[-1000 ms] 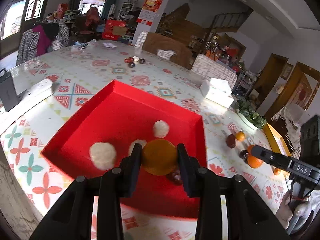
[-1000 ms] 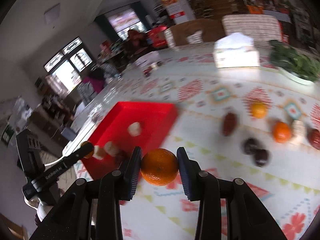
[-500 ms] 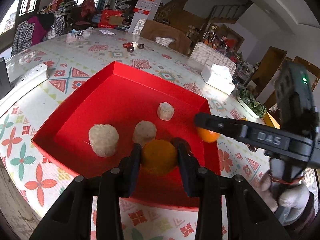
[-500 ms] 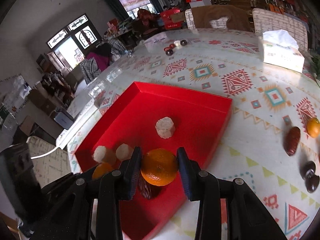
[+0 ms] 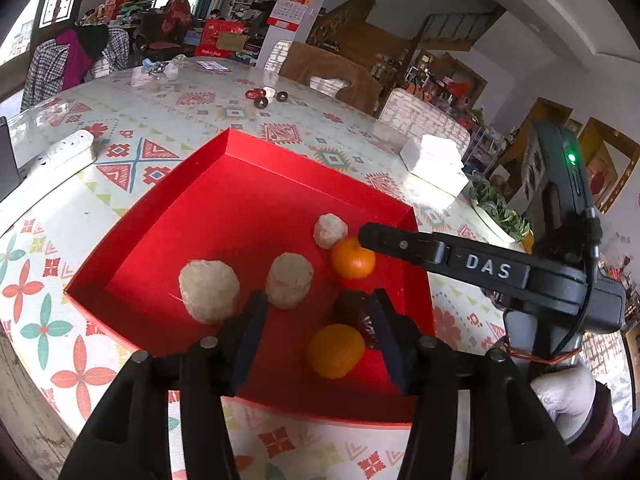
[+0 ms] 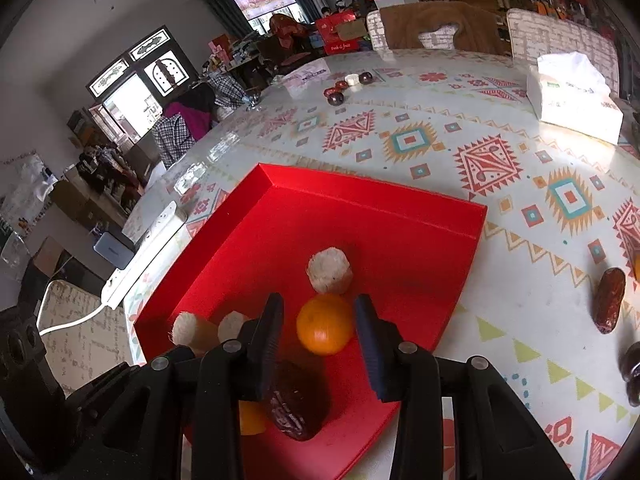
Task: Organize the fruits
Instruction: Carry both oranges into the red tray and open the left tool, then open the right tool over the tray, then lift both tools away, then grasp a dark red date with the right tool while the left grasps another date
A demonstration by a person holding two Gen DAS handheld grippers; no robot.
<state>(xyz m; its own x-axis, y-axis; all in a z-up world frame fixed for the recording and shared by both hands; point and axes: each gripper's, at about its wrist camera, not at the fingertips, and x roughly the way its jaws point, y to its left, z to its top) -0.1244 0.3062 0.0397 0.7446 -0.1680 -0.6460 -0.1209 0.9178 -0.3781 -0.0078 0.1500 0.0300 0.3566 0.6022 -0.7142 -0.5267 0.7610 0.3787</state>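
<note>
1. Left gripper (image 5: 316,328): its jaws are opening over the near end of the red tray (image 5: 132,224). An orange (image 5: 335,350) lies loose on the tray floor between them, nearer the right finger and clear of both pads. A dark date (image 5: 352,308) sits just beyond it, and two pale round fruits (image 5: 209,297) lie ahead to the left.
2. Right gripper (image 6: 318,326): its fingers flank a second orange (image 6: 325,324); a slim gap shows on each side, so I cannot tell whether it is pinched. A pale fruit (image 6: 330,270) sits just ahead, touching it.
</note>
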